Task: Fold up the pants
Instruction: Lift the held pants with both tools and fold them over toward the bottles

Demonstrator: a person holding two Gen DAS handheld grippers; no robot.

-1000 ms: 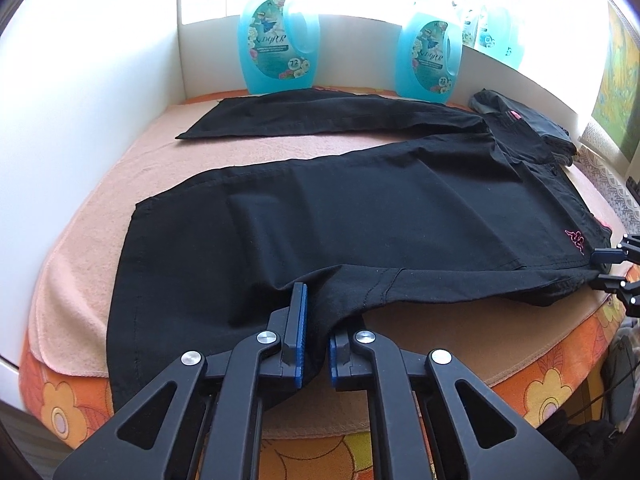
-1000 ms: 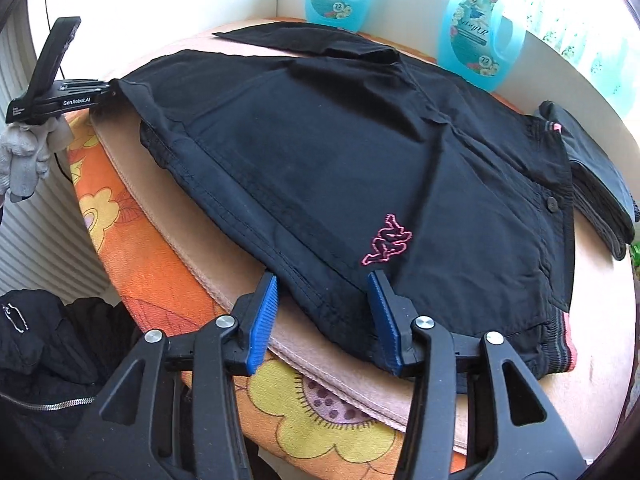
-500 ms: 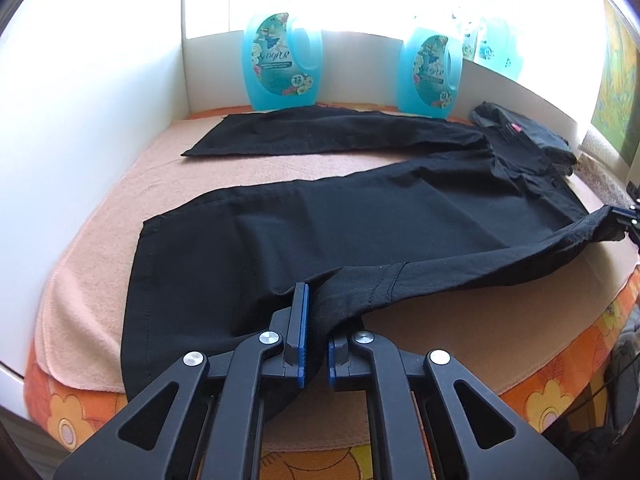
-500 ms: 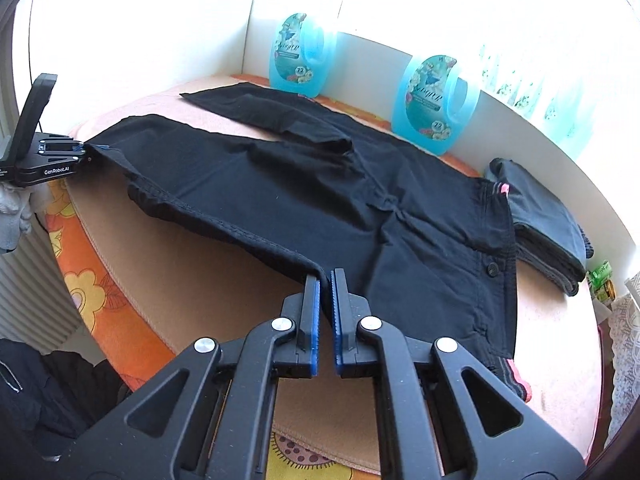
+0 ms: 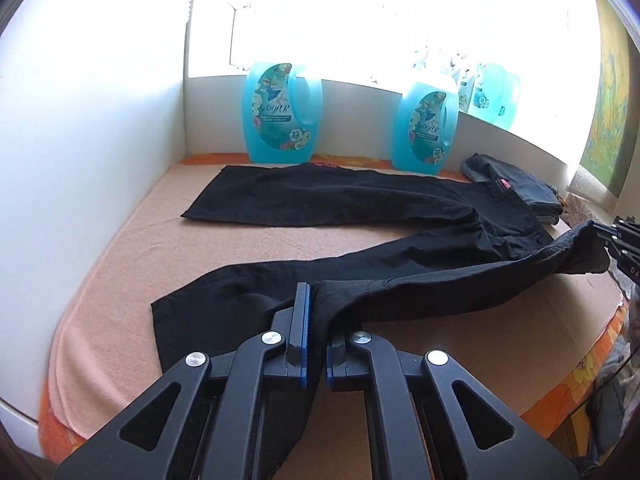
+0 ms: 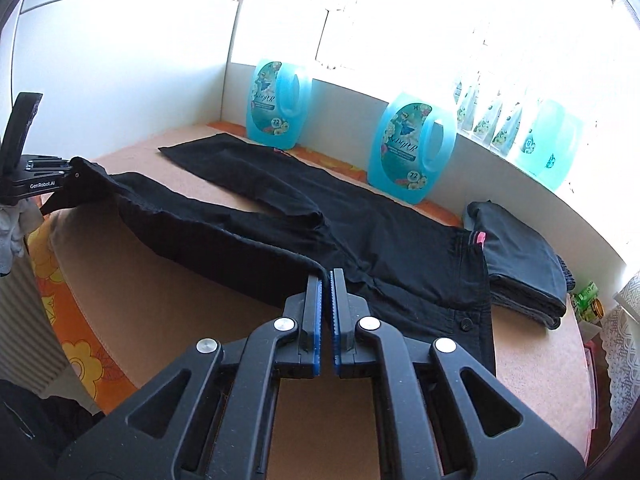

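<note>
Black cotton pants (image 5: 360, 208) lie on the peach terry towel (image 5: 120, 264), far leg flat toward 12 o'clock below the blue detergent jugs (image 5: 280, 112). Your left gripper (image 5: 316, 344) pinches the near leg's hem end; your right gripper (image 6: 326, 320) clamps the waist end, at 3 o'clock in the left view. The lifted edge runs taut between them, its long axis left to right. Both grippers point forward toward the far leg, so the likely fold carries this edge toward 12 o'clock.
</note>
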